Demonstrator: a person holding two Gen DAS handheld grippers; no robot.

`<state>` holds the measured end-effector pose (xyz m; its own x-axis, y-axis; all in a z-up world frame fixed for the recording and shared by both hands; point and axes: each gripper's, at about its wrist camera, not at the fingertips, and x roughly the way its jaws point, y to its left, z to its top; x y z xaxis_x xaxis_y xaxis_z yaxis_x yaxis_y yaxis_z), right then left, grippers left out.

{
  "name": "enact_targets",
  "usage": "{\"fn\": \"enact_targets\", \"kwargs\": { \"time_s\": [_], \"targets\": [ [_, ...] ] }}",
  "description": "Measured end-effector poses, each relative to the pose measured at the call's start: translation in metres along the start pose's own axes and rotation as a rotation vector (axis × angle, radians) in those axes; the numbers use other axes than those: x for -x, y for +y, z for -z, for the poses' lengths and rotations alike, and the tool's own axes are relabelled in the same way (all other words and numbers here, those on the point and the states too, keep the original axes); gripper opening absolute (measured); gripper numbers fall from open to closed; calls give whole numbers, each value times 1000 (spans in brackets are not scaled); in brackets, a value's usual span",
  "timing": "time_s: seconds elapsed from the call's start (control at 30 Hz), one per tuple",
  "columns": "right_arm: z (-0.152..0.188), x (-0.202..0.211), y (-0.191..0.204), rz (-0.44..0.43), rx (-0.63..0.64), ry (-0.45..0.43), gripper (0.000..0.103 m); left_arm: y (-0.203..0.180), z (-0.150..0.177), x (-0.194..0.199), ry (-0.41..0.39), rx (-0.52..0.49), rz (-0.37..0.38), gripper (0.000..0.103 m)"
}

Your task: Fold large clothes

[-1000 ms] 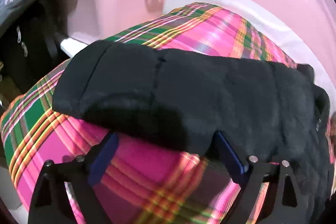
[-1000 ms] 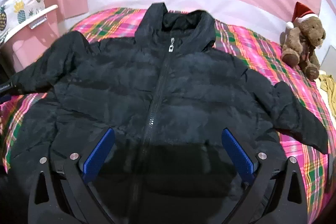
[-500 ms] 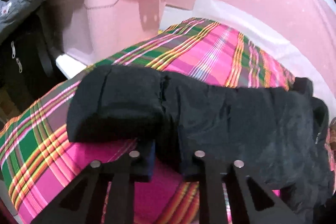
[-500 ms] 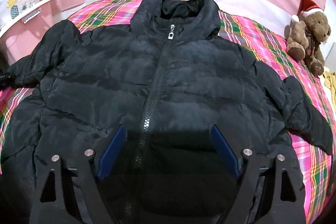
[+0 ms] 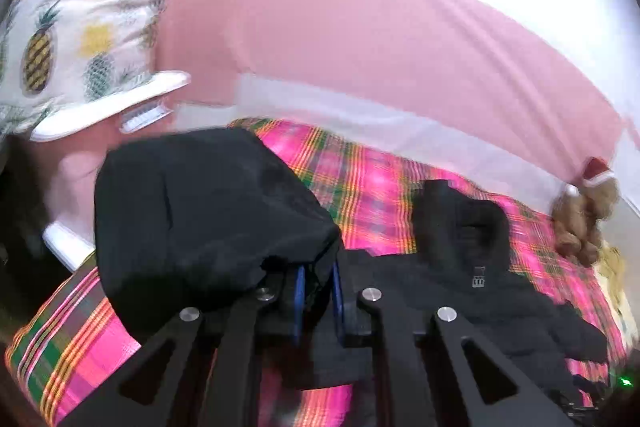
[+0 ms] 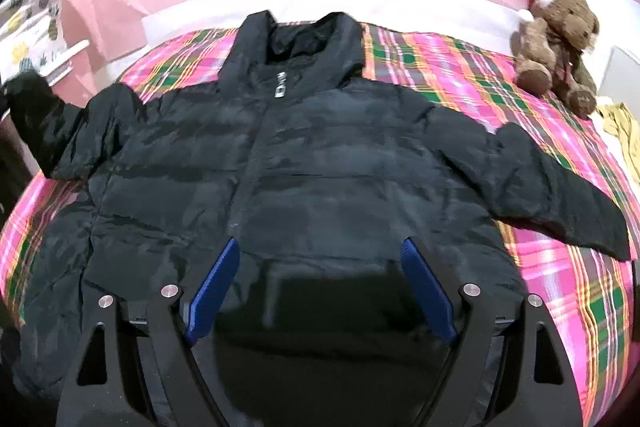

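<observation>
Left claw (image 5: 316, 291) pinching puffy black jacket (image 6: 304, 163) sleeve cuff (image 5: 208, 211), bunched and raised; right claw (image 6: 320, 287) spread over quilted hem; plaid bedspread (image 6: 560, 267) underneath.

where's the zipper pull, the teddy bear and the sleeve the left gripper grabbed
zipper pull (image 6: 281, 87), right wrist view, on the metal tab below the collar
teddy bear (image 6: 558, 39), right wrist view, on its chest
sleeve (image 5: 208, 211), left wrist view, on the bunched cuff end above the fingers
</observation>
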<state>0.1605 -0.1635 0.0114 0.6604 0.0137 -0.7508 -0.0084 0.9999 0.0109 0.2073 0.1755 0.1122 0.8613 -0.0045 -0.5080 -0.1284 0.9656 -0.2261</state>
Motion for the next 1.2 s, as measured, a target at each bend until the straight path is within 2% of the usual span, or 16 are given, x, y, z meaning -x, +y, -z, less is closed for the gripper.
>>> {"fn": "enact_targets", "kwargs": {
  "time_s": [0.13, 0.27, 0.4, 0.5, 0.57, 0.6, 0.67, 0.7, 0.73, 0.83, 0.93, 1.0, 1.07, 1.2],
  "targets": [
    [5, 11, -26, 10, -51, -15, 83, -73, -3, -12, 19, -78, 126, 12],
    [13, 15, -52, 9, -109, -9, 83, -146, 16, -41, 88, -145, 245, 12],
    [23, 14, -75, 8, -151, 2, 83, -208, 55, -83, 199, -194, 336, 12],
    [31, 15, -90, 8, -176, 8, 83, -240, 85, -120, 295, -209, 400, 12],
    [35, 14, -98, 7, -192, 11, 83, -261, 105, -130, 341, -211, 420, 14],
    [37, 13, -104, 10, -203, 16, 83, -267, 114, -133, 367, -208, 433, 17],
    [41, 11, -112, 10, -218, 19, 83, -272, 125, -140, 412, -183, 473, 35],
    [42, 11, -115, 11, -224, 21, 83, -271, 129, -139, 422, -166, 487, 55],
    [43, 10, -116, 12, -228, 23, 83, -269, 130, -134, 420, -149, 505, 66],
    [42, 10, -119, 5, -241, 22, 83, -272, 119, -116, 406, -122, 599, 77],
    [35, 13, -114, -11, -244, 7, 83, -254, 99, -86, 350, -122, 643, 78],
    [29, 15, -108, -25, -238, -9, 83, -231, 85, -70, 297, -122, 639, 78],
    [18, 14, -99, -43, -223, -16, 83, -210, 73, -72, 253, -126, 572, 78],
    [-10, -1, -79, -85, -182, -26, 83, -147, 60, -96, 218, -163, 292, 75]
  ]
}}
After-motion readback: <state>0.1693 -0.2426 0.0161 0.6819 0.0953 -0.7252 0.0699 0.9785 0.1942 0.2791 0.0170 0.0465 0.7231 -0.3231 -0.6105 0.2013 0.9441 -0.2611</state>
